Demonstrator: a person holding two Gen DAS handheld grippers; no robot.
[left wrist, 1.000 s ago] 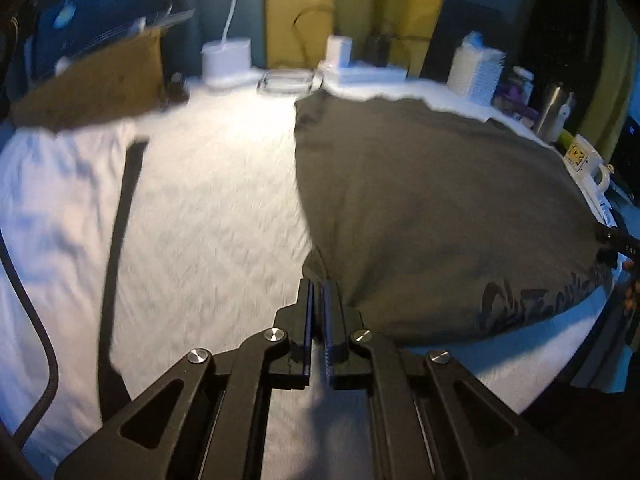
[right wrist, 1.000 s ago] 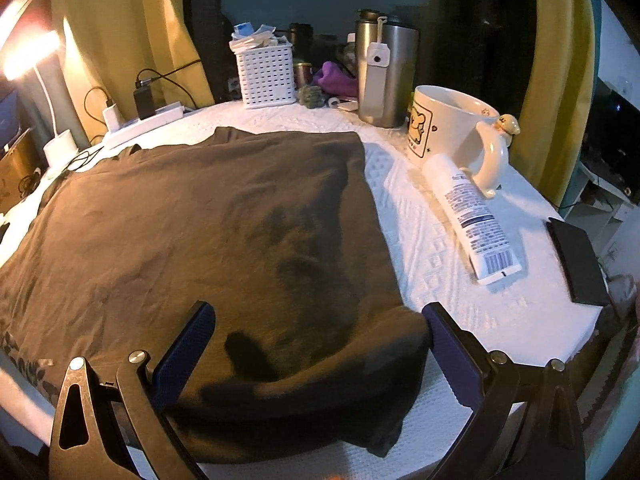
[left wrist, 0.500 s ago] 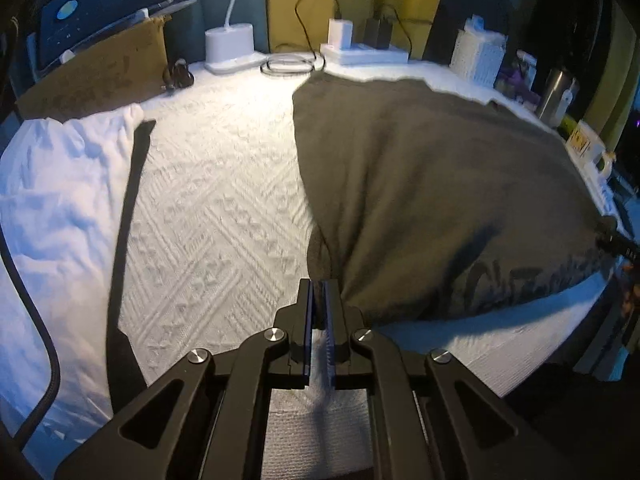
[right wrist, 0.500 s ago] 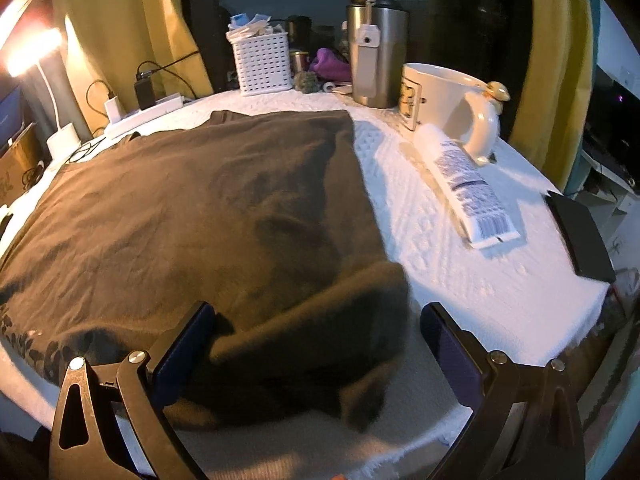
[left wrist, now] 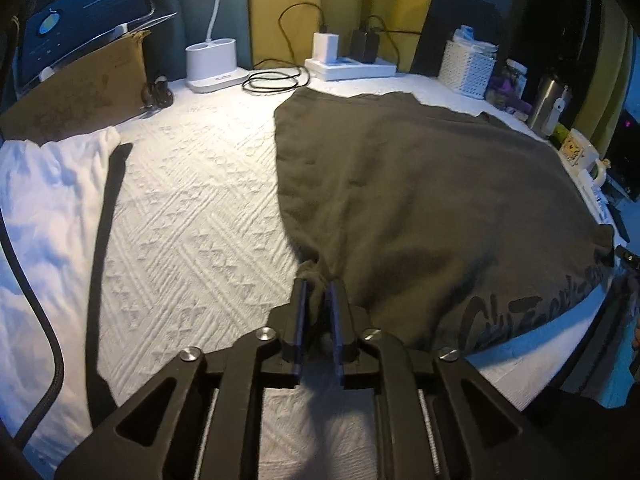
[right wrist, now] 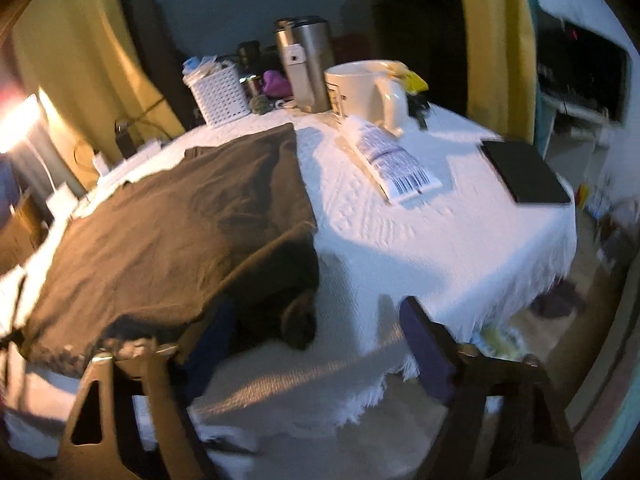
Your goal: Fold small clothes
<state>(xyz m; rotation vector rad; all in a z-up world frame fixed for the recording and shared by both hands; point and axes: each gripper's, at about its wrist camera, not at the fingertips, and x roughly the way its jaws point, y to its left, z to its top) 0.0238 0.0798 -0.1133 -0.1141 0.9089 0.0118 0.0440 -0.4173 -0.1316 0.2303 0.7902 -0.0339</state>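
Two claws work one dark brown shirt point(left wrist: 420, 200) spread on the white-covered tabletop point(left wrist: 192, 216). Left claw point(left wrist: 319, 292) sits at 6 o'clock in its own view, jaws narrow and opening, a bunched corner of the shirt between the pads; whether the pads press the cloth cannot be told. Shirt fills the 1 to 4 o'clock part of that view, printed lettering near its 4 o'clock edge. White cloth point(left wrist: 44, 208) lies at 9 o'clock, power strip point(left wrist: 352, 67) with chargers at 12. Right claw point(right wrist: 316, 332), blurred, hangs at 6 o'clock in its view, jaws wide and closing; a folded, rolled corner of the shirt lies between the fingers, apart from the right one. Shirt occupies 9 to 11 o'clock there. White mug point(right wrist: 364, 88) and steel tumbler point(right wrist: 308, 60) stand at 12, white tube point(right wrist: 392, 160) just beside the mug, black slab point(right wrist: 524, 172) at 2 o'clock.
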